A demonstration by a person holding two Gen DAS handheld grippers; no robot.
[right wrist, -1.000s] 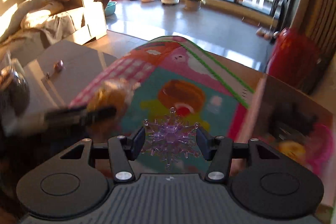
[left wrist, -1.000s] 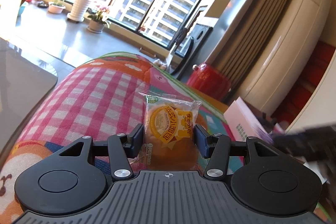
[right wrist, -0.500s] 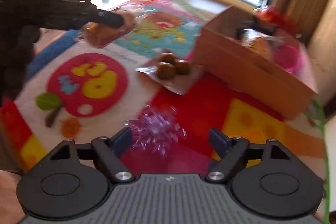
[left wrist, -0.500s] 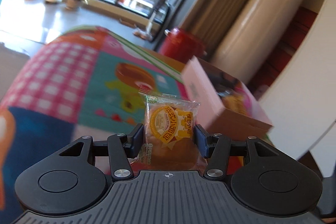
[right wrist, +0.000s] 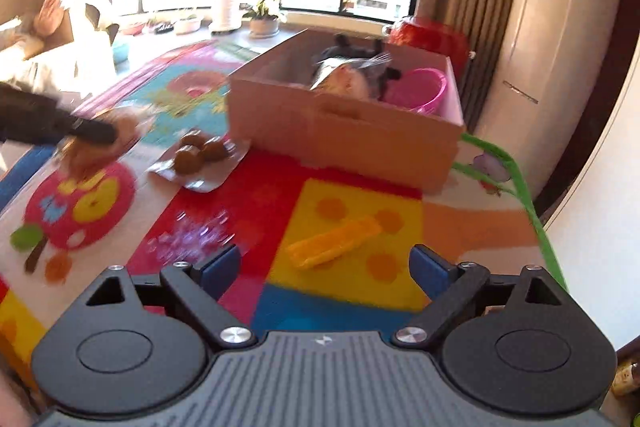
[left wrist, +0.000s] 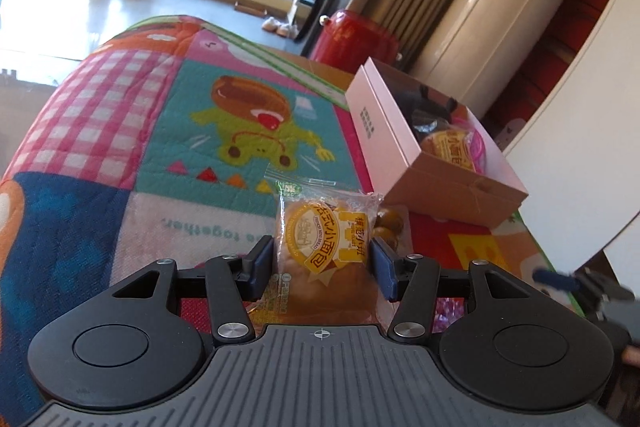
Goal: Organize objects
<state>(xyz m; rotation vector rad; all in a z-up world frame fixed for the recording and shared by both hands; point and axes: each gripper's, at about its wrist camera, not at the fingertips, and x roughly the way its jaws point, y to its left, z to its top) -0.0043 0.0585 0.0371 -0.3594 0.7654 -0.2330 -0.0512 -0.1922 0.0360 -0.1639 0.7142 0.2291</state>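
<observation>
Two handheld grippers work above a brightly patterned play mat (left wrist: 248,131). Held by the left gripper (left wrist: 322,269), a wrapped bun (left wrist: 326,251) in a clear yellow-labelled packet is clamped between the blue pads, upright and above the mat. Beyond it, to the right, an open cardboard box (left wrist: 448,187) sits on the mat, with another wrapped bun (left wrist: 450,147) and a pink bowl (right wrist: 416,89) inside. Fingers spread wide with nothing between them, the right gripper (right wrist: 326,267) hovers over the mat. A purple snowflake ornament (right wrist: 192,235), blurred, lies on the mat just beyond its left finger. A yellow plastic piece (right wrist: 334,241) lies nearby, and a packet of brown round snacks (right wrist: 198,157) rests close to the box.
</observation>
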